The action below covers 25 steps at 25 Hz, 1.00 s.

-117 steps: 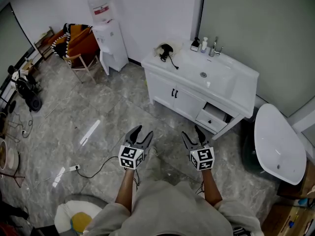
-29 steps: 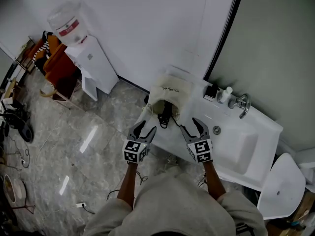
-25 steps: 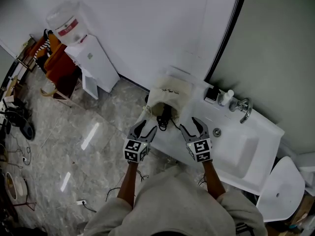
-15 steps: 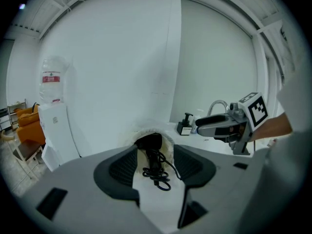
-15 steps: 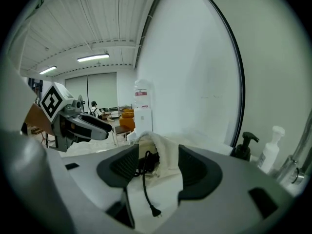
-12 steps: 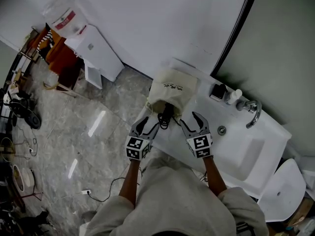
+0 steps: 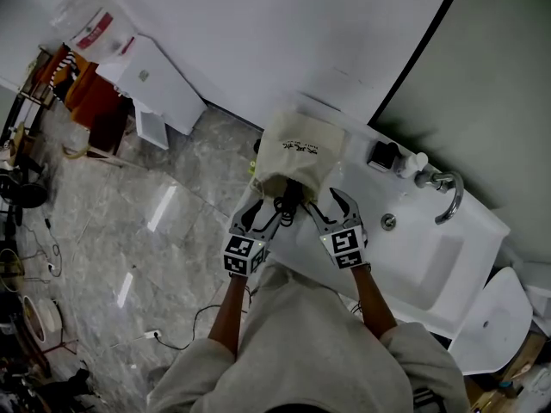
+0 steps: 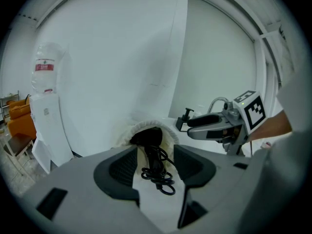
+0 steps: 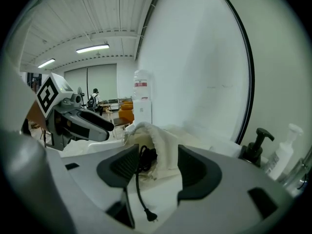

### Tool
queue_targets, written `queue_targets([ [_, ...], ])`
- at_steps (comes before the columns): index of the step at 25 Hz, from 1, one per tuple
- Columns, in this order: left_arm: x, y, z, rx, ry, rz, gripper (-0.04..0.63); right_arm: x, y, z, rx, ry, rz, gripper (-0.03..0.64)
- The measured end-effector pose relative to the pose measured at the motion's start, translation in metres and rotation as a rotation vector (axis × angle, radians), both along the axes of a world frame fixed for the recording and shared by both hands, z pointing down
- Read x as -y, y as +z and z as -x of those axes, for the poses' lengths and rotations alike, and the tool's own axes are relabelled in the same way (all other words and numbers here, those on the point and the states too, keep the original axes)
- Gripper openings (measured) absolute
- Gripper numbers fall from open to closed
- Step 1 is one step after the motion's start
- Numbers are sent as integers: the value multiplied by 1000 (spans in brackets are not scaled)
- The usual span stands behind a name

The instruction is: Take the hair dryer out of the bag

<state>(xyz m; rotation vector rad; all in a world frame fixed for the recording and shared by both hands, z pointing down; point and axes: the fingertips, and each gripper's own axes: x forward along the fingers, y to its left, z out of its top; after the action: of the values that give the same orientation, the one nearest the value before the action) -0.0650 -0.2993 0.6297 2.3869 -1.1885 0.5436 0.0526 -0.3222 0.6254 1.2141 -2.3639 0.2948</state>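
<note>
A cream cloth bag point(image 7: 299, 151) lies on the left end of the white vanity top point(image 7: 344, 278), its mouth towards me. The black hair dryer point(image 7: 288, 194) sits in that mouth, and its coiled cord point(image 8: 158, 173) and plug point(image 9: 150, 217) spill onto the counter. My left gripper point(image 7: 261, 216) hangs open just left of the bag mouth. My right gripper point(image 7: 324, 203) hangs open just right of it. In the left gripper view the dryer point(image 8: 150, 138) shows beyond the open jaws. In the right gripper view the bag point(image 9: 163, 139) and cord lie ahead. Neither gripper touches anything.
A sink basin point(image 7: 424, 261) with a chrome faucet point(image 7: 445, 193) lies to the right on the vanity. A dark pump bottle point(image 7: 383, 155) and a white bottle point(image 7: 413, 163) stand by the wall. A water dispenser point(image 7: 129, 58) stands far left, a toilet point(image 7: 495, 329) at the lower right.
From standing back on the floor, the person has come up to the vanity. Over the last second both grippers have moved forward and down to the bag's mouth, still open.
</note>
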Motion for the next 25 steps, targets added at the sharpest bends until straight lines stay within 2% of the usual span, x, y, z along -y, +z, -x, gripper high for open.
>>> queue_targets([
  [14, 28, 26, 4, -29, 111, 61, 230, 38, 40, 29, -139, -9, 35, 205],
  [19, 29, 33, -4, -35, 150, 79, 230, 48, 46, 33, -189, -22, 30, 161],
  [25, 31, 42, -15, -48, 178, 109, 230, 51, 45, 31, -228, -33, 14, 51],
])
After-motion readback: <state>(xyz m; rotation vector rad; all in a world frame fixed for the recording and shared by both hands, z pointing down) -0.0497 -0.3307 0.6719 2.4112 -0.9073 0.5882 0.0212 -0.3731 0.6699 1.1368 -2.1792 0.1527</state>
